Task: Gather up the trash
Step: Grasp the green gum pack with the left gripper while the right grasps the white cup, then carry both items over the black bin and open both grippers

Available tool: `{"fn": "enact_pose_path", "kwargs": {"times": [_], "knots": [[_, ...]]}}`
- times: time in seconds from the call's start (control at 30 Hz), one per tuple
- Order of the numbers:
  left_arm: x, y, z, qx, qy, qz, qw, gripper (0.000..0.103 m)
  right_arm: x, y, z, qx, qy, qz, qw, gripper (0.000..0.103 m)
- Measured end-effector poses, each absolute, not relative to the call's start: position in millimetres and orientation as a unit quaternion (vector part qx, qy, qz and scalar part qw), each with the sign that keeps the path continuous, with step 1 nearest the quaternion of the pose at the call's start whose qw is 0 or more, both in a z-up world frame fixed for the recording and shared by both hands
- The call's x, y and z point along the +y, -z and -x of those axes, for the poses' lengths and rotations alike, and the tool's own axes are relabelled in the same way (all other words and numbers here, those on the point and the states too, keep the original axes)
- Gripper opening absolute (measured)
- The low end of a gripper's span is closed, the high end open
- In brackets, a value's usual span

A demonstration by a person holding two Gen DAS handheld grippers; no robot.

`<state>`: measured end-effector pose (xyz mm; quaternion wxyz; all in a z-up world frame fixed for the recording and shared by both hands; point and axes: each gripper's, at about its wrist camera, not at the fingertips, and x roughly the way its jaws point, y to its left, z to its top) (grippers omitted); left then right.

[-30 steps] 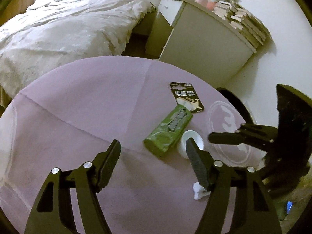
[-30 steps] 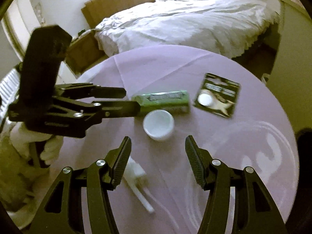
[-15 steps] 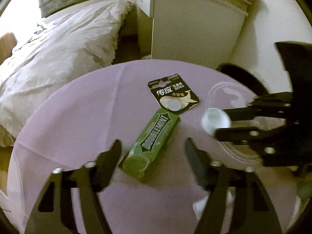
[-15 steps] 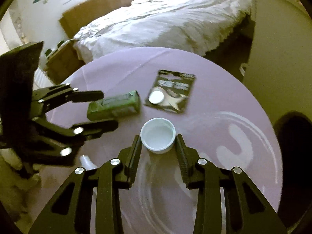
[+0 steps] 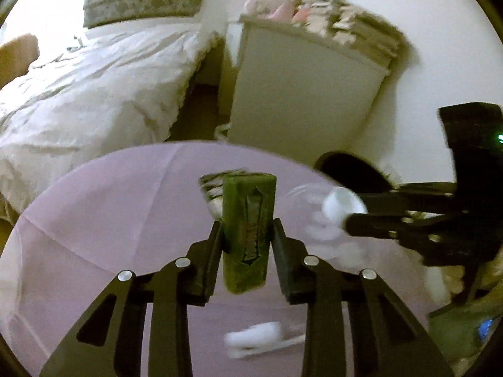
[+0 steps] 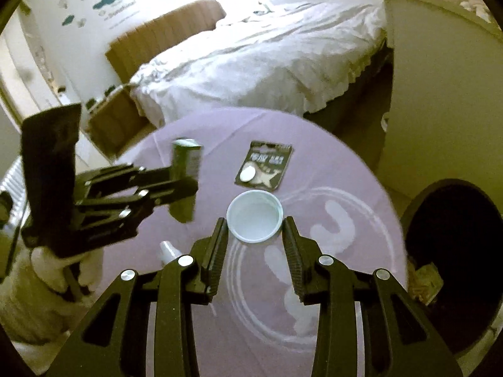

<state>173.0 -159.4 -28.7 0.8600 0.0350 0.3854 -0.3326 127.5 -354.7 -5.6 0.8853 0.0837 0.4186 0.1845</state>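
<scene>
Above purple table, green gum pack lengthwise between closing left tongs; right tongs around white cup.

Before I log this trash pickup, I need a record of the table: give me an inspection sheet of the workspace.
Surface: round table, lilac cloth.
Job's things: green gum pack, white cup, battery card lying flat.
Clutter: small white plastic piece.
Grippers: left gripper closing on the gum pack, lifted; right gripper holds the cup.
Cables: nothing seen.
Surroundings: bed, white cabinet, dark bin.
</scene>
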Motion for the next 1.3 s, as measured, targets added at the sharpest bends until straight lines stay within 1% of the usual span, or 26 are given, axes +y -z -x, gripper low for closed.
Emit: {"fn": "enact_pose_path", "kwargs": {"times": [0.13, 0.3, 0.5, 0.67, 0.87, 1.13, 1.3], "knots": [[-191, 2, -151, 0.364, 0.363, -0.043, 0.857, 0.03, -383, -16, -113, 0.395, -0.169, -0.1, 0.898, 0.037], [-233, -19, -132, 0.342, 0.398, -0.053, 0.85, 0.03, -431, -39, -99, 0.37, -0.129, -0.119, 0.912, 0.037], [-288, -25, -122, 0.328, 0.441, -0.053, 0.834, 0.03, -493, -45, -91, 0.355, -0.068, -0.164, 0.918, 0.037], [-325, -24, -121, 0.326, 0.463, -0.054, 0.822, 0.03, -532, -31, -86, 0.357, -0.028, -0.19, 0.914, 0.037], [-358, -11, -124, 0.338, 0.479, -0.045, 0.809, 0.03, -567, -4, -86, 0.369, 0.007, -0.216, 0.904, 0.037], [-381, 7, -129, 0.36, 0.484, -0.043, 0.796, 0.03, -593, 25, -90, 0.39, 0.04, -0.238, 0.888, 0.037], [-396, 27, -137, 0.382, 0.481, -0.039, 0.788, 0.03, -607, 49, -94, 0.411, 0.064, -0.24, 0.877, 0.037]]}}
